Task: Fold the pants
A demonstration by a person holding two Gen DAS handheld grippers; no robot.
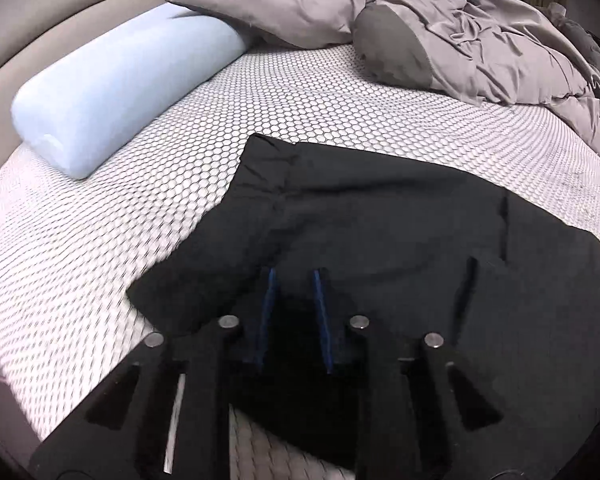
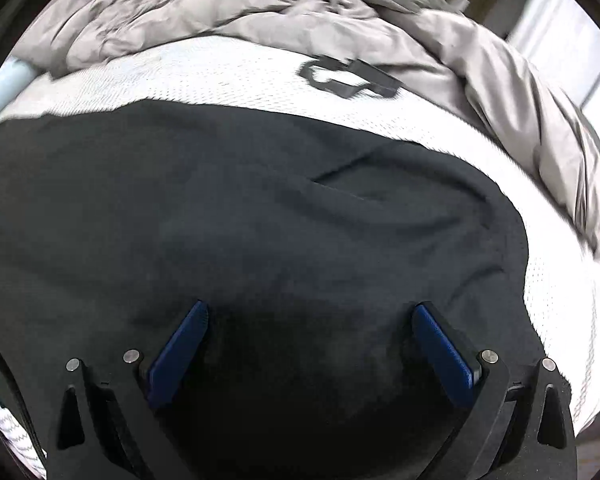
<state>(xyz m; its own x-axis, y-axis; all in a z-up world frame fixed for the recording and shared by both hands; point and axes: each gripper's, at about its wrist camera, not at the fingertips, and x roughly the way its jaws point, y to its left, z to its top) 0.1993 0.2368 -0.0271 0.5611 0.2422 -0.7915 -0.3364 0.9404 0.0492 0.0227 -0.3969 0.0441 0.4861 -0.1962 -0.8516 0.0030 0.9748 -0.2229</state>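
Observation:
Black pants (image 1: 380,220) lie spread on the white honeycomb-patterned mattress (image 1: 180,168). My left gripper (image 1: 294,276) is at their near left edge. Its blue pads (image 1: 269,304) stand close together with a fold of the black fabric pinched between them, and that edge is raised a little off the bed. In the right wrist view the pants (image 2: 240,200) fill most of the picture. My right gripper (image 2: 311,308) hangs just over the cloth, blue pads (image 2: 180,344) wide apart and nothing gripped between them.
A light blue bolster (image 1: 120,92) lies at the left against the beige headboard (image 1: 60,12). A grey pillow (image 1: 268,4) and a crumpled grey duvet (image 1: 500,52) pile up at the back and right. A small dark flat object (image 2: 348,76) rests on the mattress beyond the pants.

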